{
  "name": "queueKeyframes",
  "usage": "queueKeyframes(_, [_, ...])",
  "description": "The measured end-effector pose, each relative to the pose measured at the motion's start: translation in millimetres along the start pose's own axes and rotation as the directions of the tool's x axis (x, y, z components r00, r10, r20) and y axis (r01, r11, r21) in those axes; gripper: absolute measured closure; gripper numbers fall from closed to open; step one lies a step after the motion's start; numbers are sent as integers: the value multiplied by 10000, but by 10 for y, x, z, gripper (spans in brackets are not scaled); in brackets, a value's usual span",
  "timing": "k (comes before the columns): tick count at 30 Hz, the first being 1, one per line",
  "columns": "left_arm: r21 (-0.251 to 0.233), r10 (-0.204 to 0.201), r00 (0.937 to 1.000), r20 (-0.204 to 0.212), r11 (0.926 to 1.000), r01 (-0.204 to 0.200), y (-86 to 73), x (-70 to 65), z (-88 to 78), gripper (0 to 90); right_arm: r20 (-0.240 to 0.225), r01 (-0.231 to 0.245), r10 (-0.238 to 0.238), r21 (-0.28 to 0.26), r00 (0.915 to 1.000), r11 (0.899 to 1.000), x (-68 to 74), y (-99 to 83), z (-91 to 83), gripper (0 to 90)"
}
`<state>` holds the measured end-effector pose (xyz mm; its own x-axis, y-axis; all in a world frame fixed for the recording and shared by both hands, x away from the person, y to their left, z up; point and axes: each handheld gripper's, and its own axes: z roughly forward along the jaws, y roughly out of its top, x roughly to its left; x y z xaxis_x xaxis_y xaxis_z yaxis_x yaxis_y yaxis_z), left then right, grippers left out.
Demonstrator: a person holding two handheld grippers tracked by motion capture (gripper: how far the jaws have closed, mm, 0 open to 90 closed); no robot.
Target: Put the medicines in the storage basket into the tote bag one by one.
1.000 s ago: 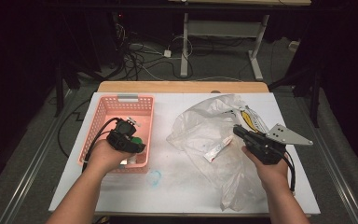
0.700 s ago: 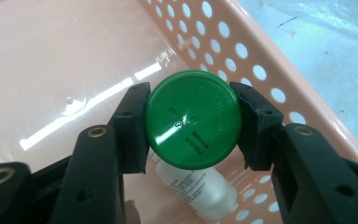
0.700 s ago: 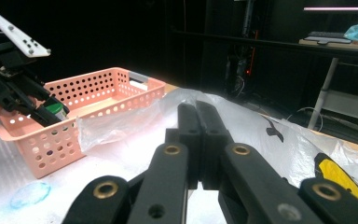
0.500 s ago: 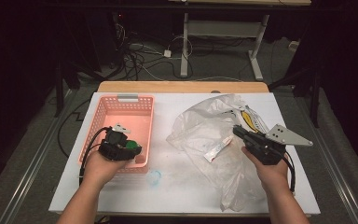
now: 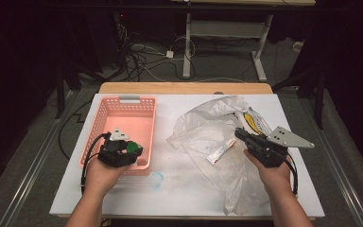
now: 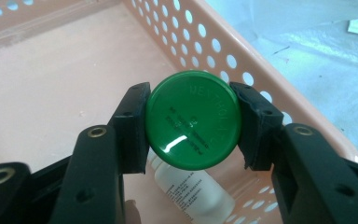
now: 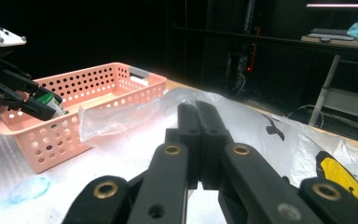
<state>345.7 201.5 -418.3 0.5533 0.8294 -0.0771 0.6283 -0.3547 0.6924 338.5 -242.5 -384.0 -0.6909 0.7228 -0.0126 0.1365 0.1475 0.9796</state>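
Note:
My left gripper (image 6: 193, 125) is shut on the round green cap (image 6: 193, 126) of a small clear bottle (image 6: 193, 193), one pad on each side of the cap. In the high view this gripper (image 5: 131, 148) hangs over the near right corner of the pink perforated basket (image 5: 97, 124). My right gripper (image 5: 240, 133) rests on the crumpled clear plastic bag (image 5: 203, 127), jaws pressed together (image 7: 198, 112). Whether any plastic is pinched between them I cannot make out.
A small white sachet (image 5: 220, 152) lies inside the bag, which carries a yellow and black print (image 5: 254, 121). A pale blue translucent disc (image 5: 157, 179) sits on the white table near the basket's front corner. The table's wooden far edge (image 5: 184, 88) borders dark floor with cables.
My left gripper has drifted with the green-capped bottle toward the basket's near wall and sunk slightly. The right gripper and the bag have stayed put.

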Motion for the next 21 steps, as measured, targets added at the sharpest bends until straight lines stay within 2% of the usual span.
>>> queueKeyframes(10, [-825,-177,9998,-52,9964,172,-61,-18,-56,504,-21,-20,20,0,10000,10000,1,-2,-16,900])
queueKeyframes(21, [-1685,-334,9993,-145,9852,305,-97,-37,-109,504,-14,-11,11,-115,10000,9999,3,23,-46,900])
